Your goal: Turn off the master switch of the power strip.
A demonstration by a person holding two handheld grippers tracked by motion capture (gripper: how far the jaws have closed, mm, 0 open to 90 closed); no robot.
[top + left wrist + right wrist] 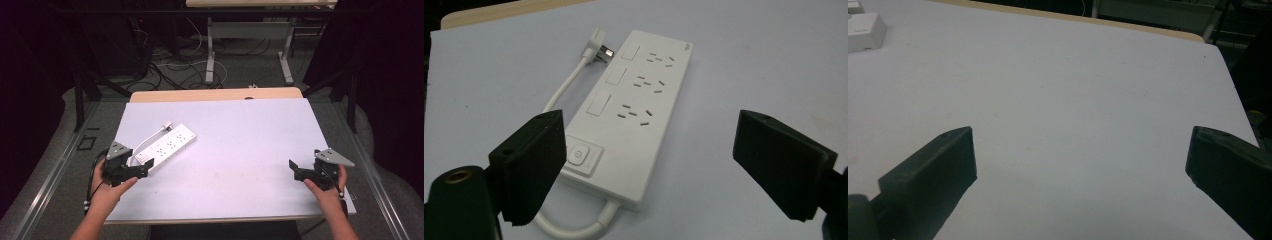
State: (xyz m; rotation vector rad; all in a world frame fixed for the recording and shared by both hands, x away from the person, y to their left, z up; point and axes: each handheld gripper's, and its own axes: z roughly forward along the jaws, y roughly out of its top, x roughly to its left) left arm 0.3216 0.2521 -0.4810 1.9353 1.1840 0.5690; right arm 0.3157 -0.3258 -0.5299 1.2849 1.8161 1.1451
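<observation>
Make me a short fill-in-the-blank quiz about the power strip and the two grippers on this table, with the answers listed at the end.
1. The white power strip lies nearest the ____ gripper.
2. The jaws of the right gripper stand ____, with nothing between them.
3. The strip's plug lies on the table, plugged into ____.
4. The round power button sits at the end of the strip where the ____ comes out.

Missing words: left; open; nothing; cord
</observation>
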